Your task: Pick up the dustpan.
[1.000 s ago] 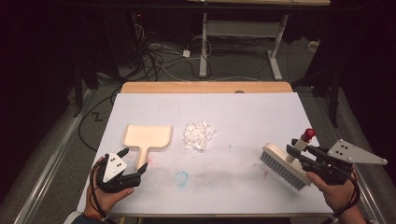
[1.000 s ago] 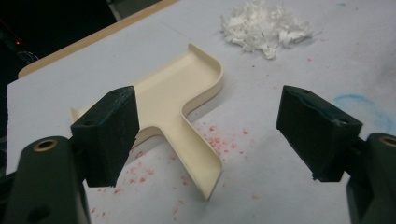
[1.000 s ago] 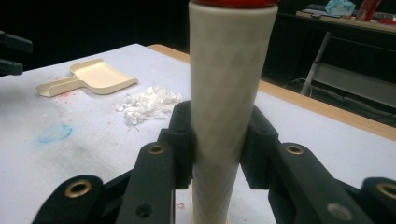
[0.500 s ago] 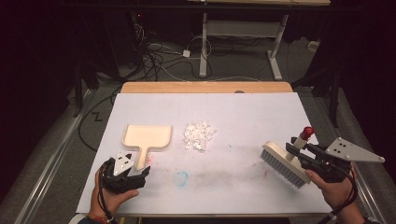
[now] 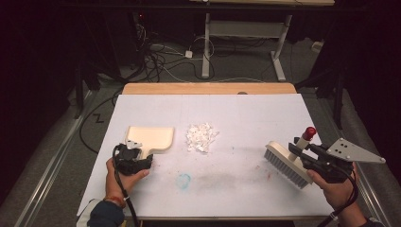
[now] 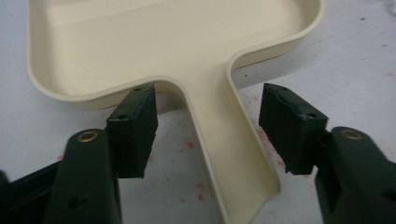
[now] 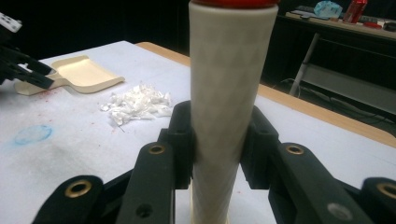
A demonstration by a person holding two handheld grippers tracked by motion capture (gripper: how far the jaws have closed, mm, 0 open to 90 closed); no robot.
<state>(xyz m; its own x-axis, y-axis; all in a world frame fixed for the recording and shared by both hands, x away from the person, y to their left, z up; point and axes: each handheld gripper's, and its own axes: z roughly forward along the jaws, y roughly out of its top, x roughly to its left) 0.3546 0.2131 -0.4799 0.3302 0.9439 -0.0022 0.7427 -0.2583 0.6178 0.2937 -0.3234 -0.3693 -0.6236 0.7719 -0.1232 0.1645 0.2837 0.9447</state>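
A cream dustpan [image 5: 150, 138] lies flat at the table's left, its handle [image 6: 224, 140] pointing toward the person. My left gripper [image 5: 143, 158] straddles that handle. Its jaws have just been closing, and in the left gripper view [image 6: 208, 116] a gap remains between each pad and the handle. On the right, my right gripper [image 5: 302, 151] is shut on the white, red-capped handle [image 7: 229, 93] of a scrubbing brush [image 5: 286, 163], whose bristles rest tilted on the table. A pile of white paper scraps [image 5: 202, 137] lies between dustpan and brush.
The white table top [image 5: 246, 113] has a wooden strip [image 5: 208, 88] along its far edge and a faint blue smudge [image 5: 183, 179] near the front. Cables and desk legs stand on the dark floor beyond.
My left gripper has slid forward and to the right up to the dustpan handle, and its jaws have narrowed around it. The right gripper and brush have kept still.
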